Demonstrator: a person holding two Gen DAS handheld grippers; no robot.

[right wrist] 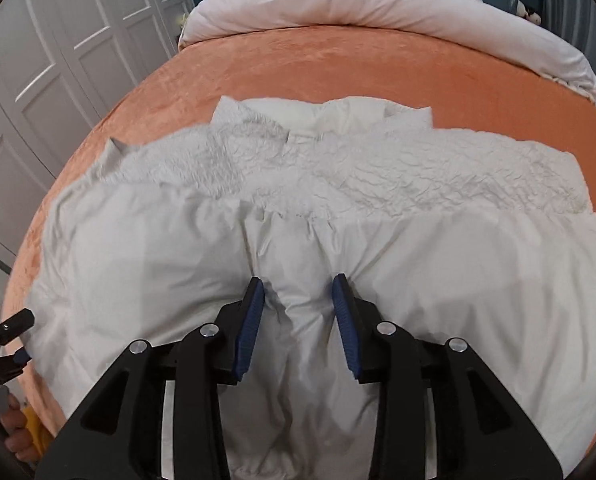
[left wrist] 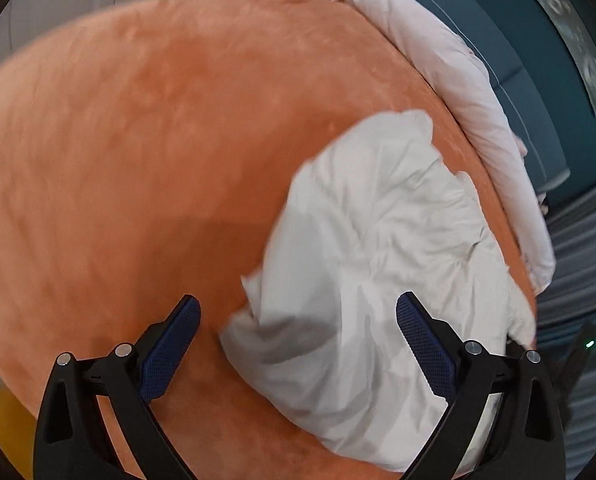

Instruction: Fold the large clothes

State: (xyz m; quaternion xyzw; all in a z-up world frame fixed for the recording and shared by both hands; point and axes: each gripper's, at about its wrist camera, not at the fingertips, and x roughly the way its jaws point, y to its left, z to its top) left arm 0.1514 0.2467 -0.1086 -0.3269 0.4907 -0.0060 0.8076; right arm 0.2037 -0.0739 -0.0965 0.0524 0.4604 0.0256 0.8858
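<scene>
A large white puffy jacket (right wrist: pixel 397 248) lies spread on an orange bed cover (right wrist: pixel 337 68), its fleecy collar part toward the far side. My right gripper (right wrist: pixel 298 292) is partly closed, its blue pads pinching a raised fold of the jacket's smooth fabric near the front edge. In the left wrist view the same jacket (left wrist: pixel 377 248) lies crumpled at the right on the orange cover (left wrist: pixel 138 140). My left gripper (left wrist: pixel 298 312) is wide open and empty above the jacket's left edge; it also shows at the far left of the right wrist view (right wrist: pixel 14 340).
A pale pink duvet (right wrist: pixel 357 4) is rolled along the head of the bed, also in the left wrist view (left wrist: pixel 469 92). White wardrobe doors (right wrist: pixel 50 64) stand left of the bed. A teal headboard (left wrist: pixel 529 52) is behind the duvet.
</scene>
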